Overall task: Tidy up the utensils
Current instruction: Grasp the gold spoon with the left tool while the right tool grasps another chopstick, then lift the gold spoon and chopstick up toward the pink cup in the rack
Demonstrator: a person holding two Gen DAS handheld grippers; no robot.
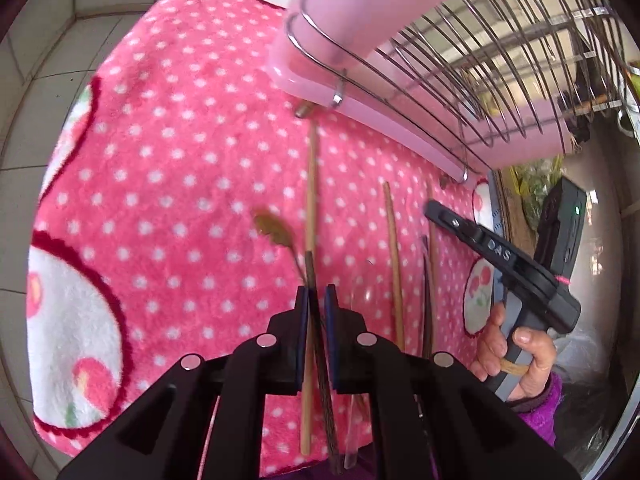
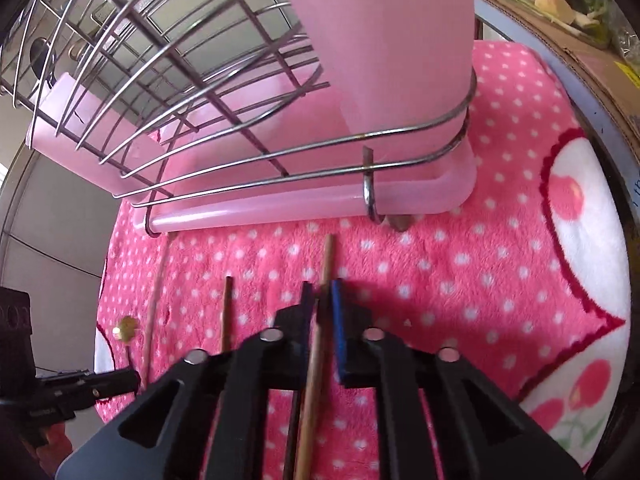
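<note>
A big pink blanket (image 1: 168, 168) with white dots covers the table. A wire dish rack (image 2: 168, 92) on a pink tray (image 2: 280, 208) stands at the blanket's far edge. Chopsticks (image 1: 394, 264) lie on the blanket in front of the tray. The left gripper (image 1: 316, 300) is closed on a thin spoon (image 1: 280, 232). The right gripper (image 2: 322, 300) is closed on one wooden chopstick (image 2: 326, 260).

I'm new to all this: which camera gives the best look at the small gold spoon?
The left wrist view: the gold spoon sits mid-frame, its handle running into the left gripper. The right wrist view shows only its bowl, small and blurred at the left edge.
</note>
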